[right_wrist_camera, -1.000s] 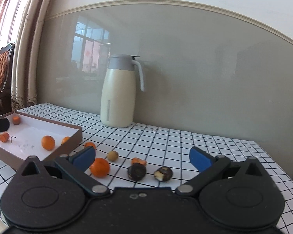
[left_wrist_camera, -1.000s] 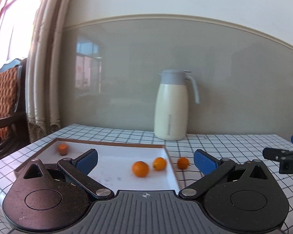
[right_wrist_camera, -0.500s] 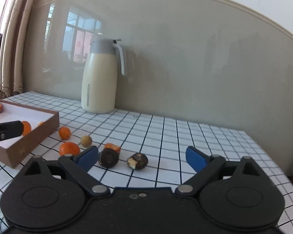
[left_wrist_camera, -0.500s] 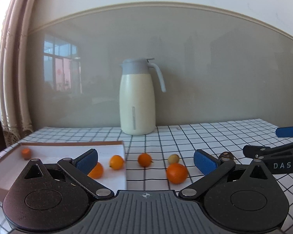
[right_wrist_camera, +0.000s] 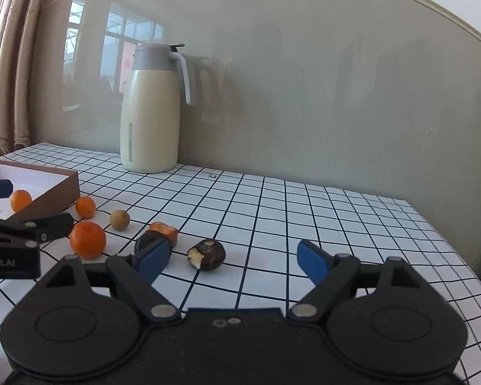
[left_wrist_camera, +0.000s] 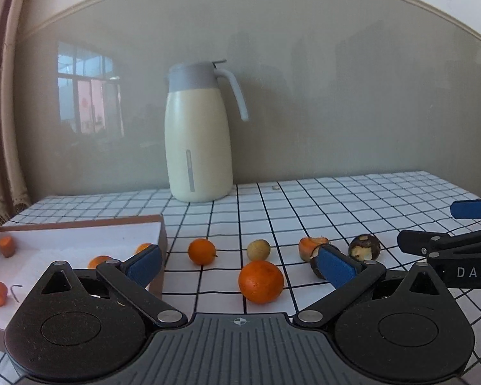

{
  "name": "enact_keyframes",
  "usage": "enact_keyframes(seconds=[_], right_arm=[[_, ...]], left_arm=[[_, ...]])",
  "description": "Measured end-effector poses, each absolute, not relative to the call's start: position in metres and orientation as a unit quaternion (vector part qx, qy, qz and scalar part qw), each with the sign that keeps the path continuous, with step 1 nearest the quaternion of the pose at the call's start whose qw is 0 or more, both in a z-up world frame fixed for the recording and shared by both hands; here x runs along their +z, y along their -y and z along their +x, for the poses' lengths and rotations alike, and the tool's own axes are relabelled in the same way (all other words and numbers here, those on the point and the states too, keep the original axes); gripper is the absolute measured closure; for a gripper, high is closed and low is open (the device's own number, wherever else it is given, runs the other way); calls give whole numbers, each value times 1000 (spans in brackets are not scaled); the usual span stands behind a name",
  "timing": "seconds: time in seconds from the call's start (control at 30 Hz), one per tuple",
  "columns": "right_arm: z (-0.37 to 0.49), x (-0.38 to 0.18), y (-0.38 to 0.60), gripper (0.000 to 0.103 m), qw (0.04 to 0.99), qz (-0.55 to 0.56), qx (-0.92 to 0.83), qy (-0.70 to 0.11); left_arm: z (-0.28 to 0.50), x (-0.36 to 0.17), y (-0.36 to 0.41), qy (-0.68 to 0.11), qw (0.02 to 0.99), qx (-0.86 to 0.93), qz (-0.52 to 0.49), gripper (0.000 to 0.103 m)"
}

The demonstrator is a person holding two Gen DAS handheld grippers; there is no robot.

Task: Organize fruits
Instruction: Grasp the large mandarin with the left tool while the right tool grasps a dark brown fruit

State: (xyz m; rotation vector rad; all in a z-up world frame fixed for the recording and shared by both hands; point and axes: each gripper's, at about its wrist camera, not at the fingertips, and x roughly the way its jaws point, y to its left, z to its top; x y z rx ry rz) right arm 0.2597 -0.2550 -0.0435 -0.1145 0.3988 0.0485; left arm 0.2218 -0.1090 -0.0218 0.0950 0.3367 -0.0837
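Both grippers had swung right from the box (left_wrist_camera: 80,227); the left gripper (left_wrist_camera: 240,264) gaped empty, the right gripper (right_wrist_camera: 234,258) had been narrowing, empty. Six fruits stayed unboxed, including the tangerine (left_wrist_camera: 261,280).

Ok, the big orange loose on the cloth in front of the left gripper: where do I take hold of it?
Grip the big orange across its widest middle, coming level from the near side. It is round and sits clear of the small orange and the box, so the open left gripper probably closes on both flanks freely.
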Motion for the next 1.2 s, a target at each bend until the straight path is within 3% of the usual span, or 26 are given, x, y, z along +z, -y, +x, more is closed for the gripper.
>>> enact_keyframes(seconds=[0.07, 0.4, 0.53, 0.87, 1.03, 1.2], right_arm=[[264, -45, 254, 27, 978, -56, 29, -200], [284, -55, 250, 33, 974, -54, 38, -217], [299, -61, 251, 44, 970, -54, 38, -235], [318, -66, 248, 46, 959, -48, 51, -273], [327, -68, 248, 53, 955, -48, 51, -289], [335, -71, 247, 56, 951, -49, 55, -300]], left_arm=[[227, -24, 111, -173, 983, -44, 49, 10], [244, -35, 115, -200, 977, -48, 50, 15], [249, -38, 116, -210, 975, -53, 47, 19], [263, -40, 115, -228, 971, -59, 33, 22], [270, -43, 118, -247, 966, -67, 35, 35], [277, -44, 120, -262, 962, -66, 35, 37]])
